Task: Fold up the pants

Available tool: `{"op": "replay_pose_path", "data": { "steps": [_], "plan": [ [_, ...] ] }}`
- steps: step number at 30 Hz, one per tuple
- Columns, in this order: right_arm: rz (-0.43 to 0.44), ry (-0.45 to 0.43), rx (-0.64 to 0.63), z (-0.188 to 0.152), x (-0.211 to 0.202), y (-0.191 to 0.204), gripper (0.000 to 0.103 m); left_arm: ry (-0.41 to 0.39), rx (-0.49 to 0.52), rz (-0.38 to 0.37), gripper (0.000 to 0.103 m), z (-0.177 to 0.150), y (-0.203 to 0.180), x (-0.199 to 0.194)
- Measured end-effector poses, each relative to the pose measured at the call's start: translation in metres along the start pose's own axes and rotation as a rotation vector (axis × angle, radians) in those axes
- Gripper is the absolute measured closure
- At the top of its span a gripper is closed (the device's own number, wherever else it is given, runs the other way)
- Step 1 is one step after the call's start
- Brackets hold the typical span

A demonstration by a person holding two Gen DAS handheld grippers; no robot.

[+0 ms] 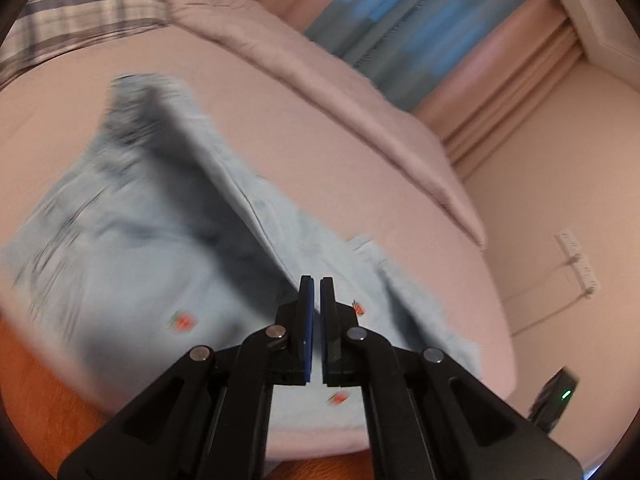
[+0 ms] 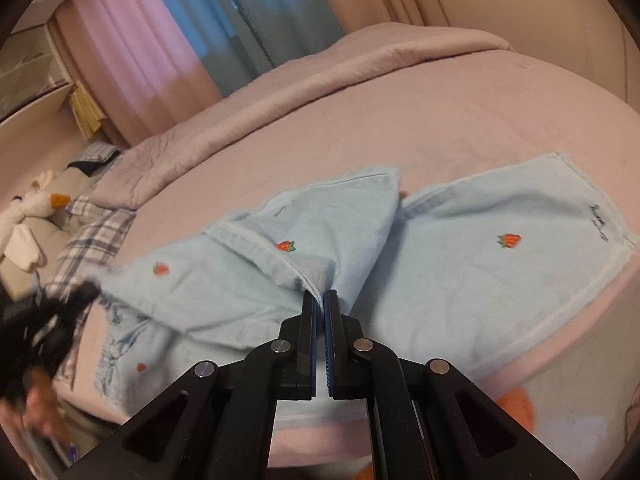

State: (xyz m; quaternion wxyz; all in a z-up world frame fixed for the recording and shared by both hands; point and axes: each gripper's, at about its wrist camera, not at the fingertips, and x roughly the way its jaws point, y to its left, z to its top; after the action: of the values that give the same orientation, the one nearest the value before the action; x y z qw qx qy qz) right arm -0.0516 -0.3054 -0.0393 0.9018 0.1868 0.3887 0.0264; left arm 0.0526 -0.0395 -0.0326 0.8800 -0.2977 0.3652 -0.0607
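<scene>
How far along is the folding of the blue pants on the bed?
Early. Done: one leg of the pants lies flat on the bed. In hand: the right gripper is shut on a raised fold at the crotch; the left gripper is shut, apparently empty. Left: the rest is bunched, with no neat fold.

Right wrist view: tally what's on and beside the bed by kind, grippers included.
Light blue pants: 1
Pink duvet: 1
Plaid pillow: 1
Plush goose: 1
Grippers: 2 (right gripper, left gripper, blurred)
Total: 6
</scene>
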Motion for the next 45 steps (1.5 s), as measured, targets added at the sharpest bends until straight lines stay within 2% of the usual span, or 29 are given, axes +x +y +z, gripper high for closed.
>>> {"op": "replay_pose_path", "data": {
  "steps": [3, 6, 9, 11, 13, 15, 18, 20, 23, 25, 26, 28, 29, 33, 38, 40, 43, 45],
  "plan": [
    [0.006, 0.055, 0.047, -0.006, 0.013, -0.012, 0.099, 0.060, -0.027, 0.059, 0.103, -0.022, 0.019, 0.011],
    [-0.011, 0.096, 0.067, -0.012, 0.026, -0.015, 0.099, 0.144, -0.097, 0.048, 0.103, -0.021, 0.036, 0.028],
    [-0.037, 0.117, 0.059, -0.015, 0.034, -0.013, 0.099, 0.120, -0.078, 0.052, 0.095, -0.008, 0.036, 0.023],
    [-0.043, 0.120, 0.054, -0.015, 0.035, -0.012, 0.099, 0.065, -0.048, 0.064, 0.078, 0.007, 0.033, 0.013],
    [-0.043, 0.122, 0.057, -0.013, 0.035, -0.013, 0.099, 0.016, -0.035, 0.082, 0.037, 0.021, 0.030, 0.006],
    [-0.045, 0.125, 0.057, -0.013, 0.036, -0.014, 0.099, -0.006, -0.023, 0.087, 0.025, 0.038, 0.028, 0.003],
    [-0.052, 0.129, 0.050, -0.014, 0.036, -0.016, 0.099, -0.021, -0.014, 0.107, 0.016, 0.062, 0.025, 0.015],
    [-0.056, 0.130, 0.046, -0.014, 0.037, -0.016, 0.099, 0.008, 0.016, 0.130, 0.016, 0.073, 0.025, 0.029],
    [-0.058, 0.133, 0.045, -0.013, 0.036, -0.017, 0.099, 0.103, 0.051, 0.183, 0.016, 0.080, 0.032, 0.066],
    [-0.058, 0.136, 0.046, -0.013, 0.036, -0.017, 0.099, 0.156, 0.041, 0.159, 0.020, 0.075, 0.045, 0.076],
    [-0.058, 0.138, 0.047, -0.012, 0.037, -0.017, 0.099, 0.183, 0.030, 0.154, 0.026, 0.074, 0.050, 0.084],
    [-0.056, 0.140, 0.047, -0.012, 0.038, -0.017, 0.099, 0.195, 0.026, 0.178, 0.085, 0.069, 0.057, 0.090],
    [-0.055, 0.141, 0.048, -0.011, 0.038, -0.018, 0.099, 0.192, 0.043, 0.185, 0.092, 0.067, 0.060, 0.090],
    [-0.061, 0.129, 0.044, -0.010, 0.034, -0.018, 0.099, 0.128, 0.055, 0.146, 0.096, 0.059, 0.058, 0.067],
    [-0.087, 0.068, 0.025, 0.002, 0.021, -0.014, 0.099, 0.025, 0.017, 0.024, 0.096, 0.043, 0.048, 0.003],
    [-0.080, 0.048, 0.028, 0.007, 0.017, -0.015, 0.099, 0.004, 0.011, 0.013, 0.096, 0.026, 0.048, -0.015],
    [-0.112, 0.034, 0.024, 0.011, 0.018, -0.019, 0.099, 0.058, -0.011, 0.045, 0.095, 0.004, 0.052, -0.001],
    [-0.134, 0.048, 0.037, 0.010, 0.024, -0.022, 0.099, 0.140, -0.051, 0.081, 0.092, -0.012, 0.067, 0.017]
  ]
}}
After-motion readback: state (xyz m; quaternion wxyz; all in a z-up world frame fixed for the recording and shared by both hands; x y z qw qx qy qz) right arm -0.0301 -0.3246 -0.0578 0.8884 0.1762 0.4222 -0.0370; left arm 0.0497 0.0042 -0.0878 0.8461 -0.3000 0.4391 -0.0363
